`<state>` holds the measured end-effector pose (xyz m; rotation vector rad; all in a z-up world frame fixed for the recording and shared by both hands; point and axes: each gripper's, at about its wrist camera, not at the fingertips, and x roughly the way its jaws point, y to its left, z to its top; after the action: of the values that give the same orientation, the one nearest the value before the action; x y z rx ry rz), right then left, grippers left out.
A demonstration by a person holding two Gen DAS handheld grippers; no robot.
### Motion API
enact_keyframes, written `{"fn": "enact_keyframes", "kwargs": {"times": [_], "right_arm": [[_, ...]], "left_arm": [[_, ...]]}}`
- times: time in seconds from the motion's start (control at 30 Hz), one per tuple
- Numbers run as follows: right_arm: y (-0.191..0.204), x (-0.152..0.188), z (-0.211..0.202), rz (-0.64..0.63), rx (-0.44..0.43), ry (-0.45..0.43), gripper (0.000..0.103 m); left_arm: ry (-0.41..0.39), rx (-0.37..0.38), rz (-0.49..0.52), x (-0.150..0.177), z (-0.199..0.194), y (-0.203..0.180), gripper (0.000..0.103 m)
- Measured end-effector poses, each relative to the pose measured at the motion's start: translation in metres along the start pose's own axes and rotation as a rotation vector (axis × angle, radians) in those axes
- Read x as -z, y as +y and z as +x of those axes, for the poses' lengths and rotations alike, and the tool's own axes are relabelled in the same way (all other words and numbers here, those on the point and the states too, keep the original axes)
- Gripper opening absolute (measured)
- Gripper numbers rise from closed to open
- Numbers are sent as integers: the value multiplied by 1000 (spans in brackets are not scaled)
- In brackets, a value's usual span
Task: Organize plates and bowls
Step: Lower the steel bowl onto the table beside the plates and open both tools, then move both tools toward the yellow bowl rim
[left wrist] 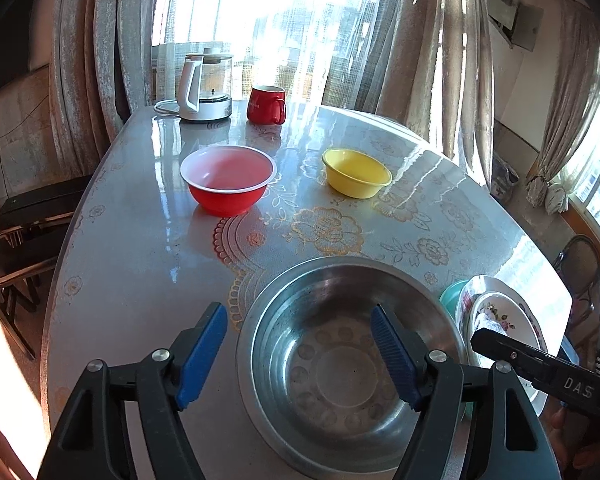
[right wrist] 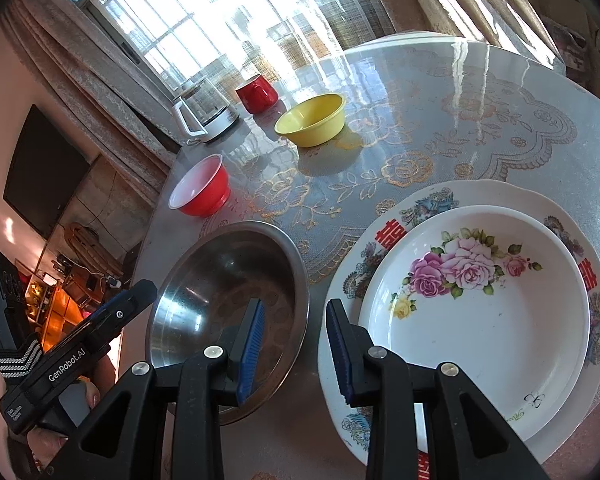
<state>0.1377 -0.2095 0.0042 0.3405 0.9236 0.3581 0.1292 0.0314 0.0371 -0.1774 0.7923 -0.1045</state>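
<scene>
A steel bowl [left wrist: 340, 364] sits on the table's near side; it also shows in the right wrist view [right wrist: 220, 296]. My left gripper [left wrist: 296, 356] is open, its right finger over the bowl's inside and its left finger outside the rim. A white flowered plate [right wrist: 480, 320] lies stacked on a larger patterned plate [right wrist: 420, 204], to the right of the steel bowl. My right gripper [right wrist: 294, 354] is open and empty above the gap between bowl and plates. A red bowl [left wrist: 228, 184] and a yellow bowl [left wrist: 356, 172] stand farther back.
A glass kettle [left wrist: 206, 84] and a red mug [left wrist: 266, 105] stand at the table's far edge by the curtained window. A teal dish [left wrist: 452, 298] peeks out beneath the plates. Dark furniture [left wrist: 24, 220] stands left of the round table [left wrist: 140, 260].
</scene>
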Motion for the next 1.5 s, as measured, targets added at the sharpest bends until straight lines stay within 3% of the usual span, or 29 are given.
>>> {"fn": "enact_keyframes", "kwargs": {"times": [0.17,0.53,0.63,0.77,0.9,1.1,1.27,1.37,1.5], "right_arm": [[-3,-7,-1,12,26,-6,34],[-13,-21,-6,27,103,-3,36],[-17,-32,-8,25,134,-13,36],[-23,-56,-2,29,147,-9,37],[-26,-88,14,37,166,8,39],[-19,-132,55,11,177,19,39],[-23,-159,97,40,169,24,39],[-34,-175,121,122,146,55,40],[-44,-195,149,183,129,82,40]], "left_arm": [[8,15,30,-20,12,-5,79],[-22,12,36,-99,52,1,89],[7,-18,62,-114,74,0,89],[76,3,77,-123,105,-2,89],[122,43,92,-123,127,-1,89],[94,119,99,-123,142,9,89],[125,201,-2,-131,150,27,89],[136,243,-43,-134,149,35,89],[141,218,-59,-136,150,46,90]]}}
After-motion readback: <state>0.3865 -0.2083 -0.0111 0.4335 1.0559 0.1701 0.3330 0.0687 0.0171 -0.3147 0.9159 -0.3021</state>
